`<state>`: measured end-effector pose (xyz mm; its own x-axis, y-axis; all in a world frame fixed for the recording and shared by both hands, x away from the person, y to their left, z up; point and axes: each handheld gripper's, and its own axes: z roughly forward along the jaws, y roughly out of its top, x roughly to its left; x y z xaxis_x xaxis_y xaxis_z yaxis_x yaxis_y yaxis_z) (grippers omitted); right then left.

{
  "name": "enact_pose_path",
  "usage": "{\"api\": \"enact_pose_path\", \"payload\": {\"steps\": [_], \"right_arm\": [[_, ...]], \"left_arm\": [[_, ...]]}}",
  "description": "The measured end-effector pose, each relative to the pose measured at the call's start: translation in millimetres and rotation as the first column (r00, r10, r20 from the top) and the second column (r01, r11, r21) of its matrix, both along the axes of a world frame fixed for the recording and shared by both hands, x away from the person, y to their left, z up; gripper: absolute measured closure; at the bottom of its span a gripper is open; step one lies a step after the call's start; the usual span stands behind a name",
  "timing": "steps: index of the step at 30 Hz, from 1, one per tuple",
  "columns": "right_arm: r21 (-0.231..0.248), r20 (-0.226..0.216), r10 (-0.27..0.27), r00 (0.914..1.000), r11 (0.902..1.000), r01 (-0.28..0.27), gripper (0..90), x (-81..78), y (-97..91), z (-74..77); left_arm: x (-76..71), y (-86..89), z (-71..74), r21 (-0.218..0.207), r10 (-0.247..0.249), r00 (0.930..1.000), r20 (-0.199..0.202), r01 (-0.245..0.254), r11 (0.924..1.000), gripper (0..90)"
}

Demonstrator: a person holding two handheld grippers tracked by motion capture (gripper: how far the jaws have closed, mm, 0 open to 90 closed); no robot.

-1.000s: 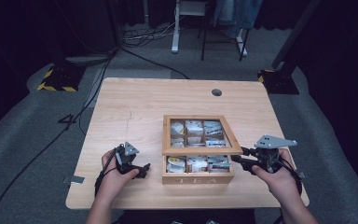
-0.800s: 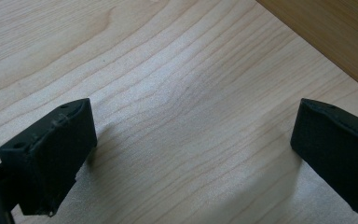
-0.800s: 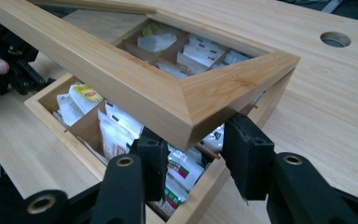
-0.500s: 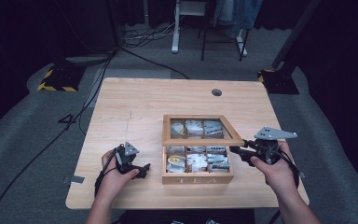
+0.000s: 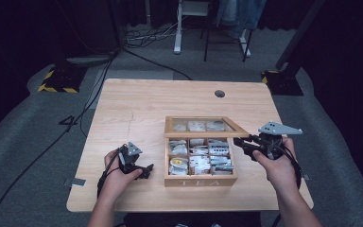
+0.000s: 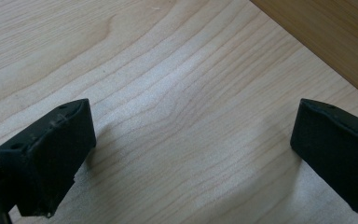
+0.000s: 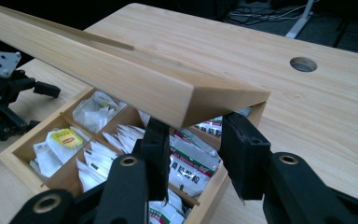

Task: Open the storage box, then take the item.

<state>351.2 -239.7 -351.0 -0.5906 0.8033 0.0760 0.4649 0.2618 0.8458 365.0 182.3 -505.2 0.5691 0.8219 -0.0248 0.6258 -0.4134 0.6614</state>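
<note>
While we are gripping the front right corner of the lid [image 7: 168,88] with our right gripper [image 7: 193,154], its jaws are closing in on the wooden edge and pinching it, and the lid is tilting up off the tea box [image 5: 200,177]. In the high view our right gripper [image 5: 246,144] is sitting at about three o'clock from the box, and the lid [image 5: 203,126] is hanging raised over the back row of compartments, toward twelve o'clock. Our left gripper [image 6: 186,154] is resting released, its jaws standing wide apart with only bare table [image 6: 168,70] between them; in the high view the left gripper [image 5: 139,170] is lying at about nine o'clock from the box, just beside it but apart.

Inside the box, the front compartments are lying uncovered and holding tea bags [image 7: 98,112] in white wrappers, one with a yellow label [image 7: 67,137]. The box itself is sitting right of the table's centre, its front wall lettered TEA and facing six o'clock. At about one o'clock from the box, a round cable hole [image 5: 220,93] is showing near the far edge of the table [image 5: 137,104].
</note>
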Motion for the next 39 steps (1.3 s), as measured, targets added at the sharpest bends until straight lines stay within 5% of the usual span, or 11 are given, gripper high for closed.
{"api": "enact_pose_path", "payload": {"steps": [6,8,23,29,34,39], "right_arm": [[0.024,0.027,-0.028,0.9992,0.9993,0.027,63.1,3.7,-2.8,7.0],[0.018,0.069,-0.044,0.9966,0.9989,0.043,63.1,4.6,-5.6,10.1],[0.052,0.110,-0.053,0.9925,0.9975,0.048,63.6,4.8,-7.8,12.6],[0.059,0.138,-0.068,0.9881,0.9965,0.060,64.0,4.6,-6.4,11.6],[0.060,0.156,-0.067,0.9855,0.9965,0.058,64.4,6.2,-6.1,11.7],[0.058,0.157,-0.067,0.9852,0.9966,0.059,64.5,6.2,-6.1,11.8]], "left_arm": [[0.4,-0.3,0.1,0.002,0.001,1.0000,0.002,-0.001,1.0000,0.4],[0.1,-0.5,0.0,0.003,0.002,1.0000,0.002,-0.002,1.0000,0.4],[-0.3,-1.1,0.3,0.000,0.012,0.9999,0.004,-0.012,0.9999,1.1],[-0.9,2.0,3.1,-0.027,0.030,0.9994,0.017,-0.030,0.9992,17.8],[-3.5,3.4,7.7,-0.040,0.034,0.9994,0.007,-0.034,0.9986,19.2],[-9.2,4.0,24.6,-0.057,0.020,0.9988,0.045,-0.017,0.9982,20.0]]}}
